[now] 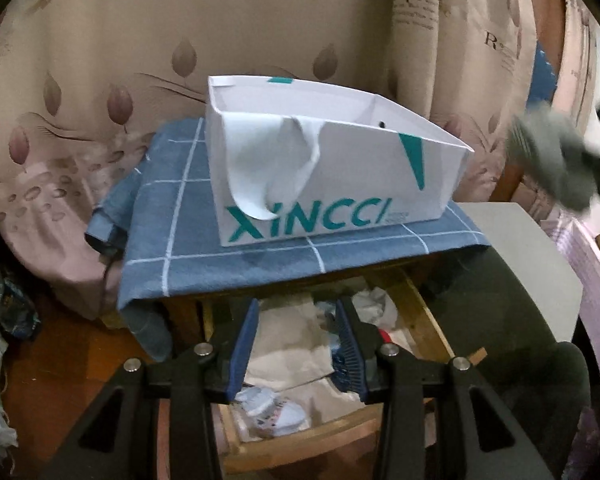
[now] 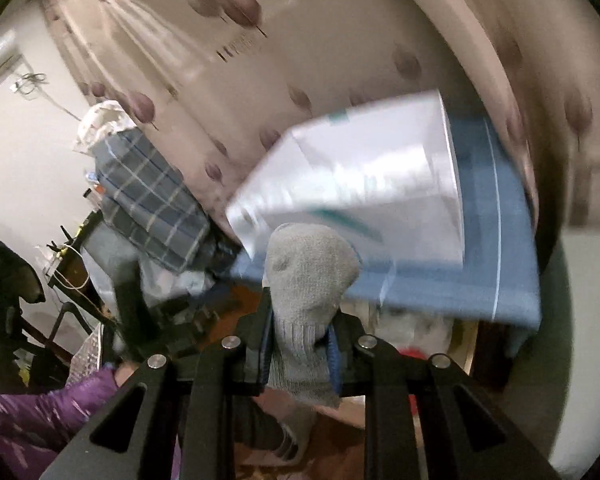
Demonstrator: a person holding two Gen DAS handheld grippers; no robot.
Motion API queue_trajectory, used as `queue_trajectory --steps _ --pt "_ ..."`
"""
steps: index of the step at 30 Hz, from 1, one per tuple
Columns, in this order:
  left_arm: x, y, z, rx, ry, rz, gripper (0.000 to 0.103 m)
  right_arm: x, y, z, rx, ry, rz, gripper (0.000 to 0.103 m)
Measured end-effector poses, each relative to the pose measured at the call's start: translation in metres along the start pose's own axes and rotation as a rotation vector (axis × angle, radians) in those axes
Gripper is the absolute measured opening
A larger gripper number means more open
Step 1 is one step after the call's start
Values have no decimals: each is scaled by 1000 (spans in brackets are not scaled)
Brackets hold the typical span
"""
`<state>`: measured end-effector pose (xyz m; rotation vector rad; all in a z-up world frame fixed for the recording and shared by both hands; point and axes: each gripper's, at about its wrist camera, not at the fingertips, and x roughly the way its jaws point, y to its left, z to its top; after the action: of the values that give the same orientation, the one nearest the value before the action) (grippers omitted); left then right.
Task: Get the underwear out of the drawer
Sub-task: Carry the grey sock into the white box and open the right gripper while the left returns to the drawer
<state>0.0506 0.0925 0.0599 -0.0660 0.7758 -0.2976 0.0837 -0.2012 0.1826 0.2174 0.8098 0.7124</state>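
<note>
A wooden drawer stands pulled out beneath a blue checked cloth. In it lie beige fabric and a small white-and-blue garment. My left gripper hovers over the drawer, open, with nothing between its blue pads. In the right wrist view my right gripper is shut on a grey knit sock, whose toe sticks up past the fingertips. The same sock shows blurred at the right edge of the left wrist view, level with the white paper bag.
The white bag marked XINCCI sits open-topped on the blue cloth. Behind hangs a leaf-print curtain. A grey panel lies to the right of the drawer. A plaid shirt and a person's purple sleeve are on the left.
</note>
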Motion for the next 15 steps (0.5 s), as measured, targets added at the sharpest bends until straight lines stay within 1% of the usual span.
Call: queue_trajectory --steps 3,7,15 --pt "1 -4 -1 19 3 8 41 4 9 35 -43 -13 -37 21" --pt "5 -2 -2 8 20 1 41 21 9 63 -55 -14 -75 21" --pt "10 8 -2 -42 46 -17 41 69 -6 93 -56 10 -162 21"
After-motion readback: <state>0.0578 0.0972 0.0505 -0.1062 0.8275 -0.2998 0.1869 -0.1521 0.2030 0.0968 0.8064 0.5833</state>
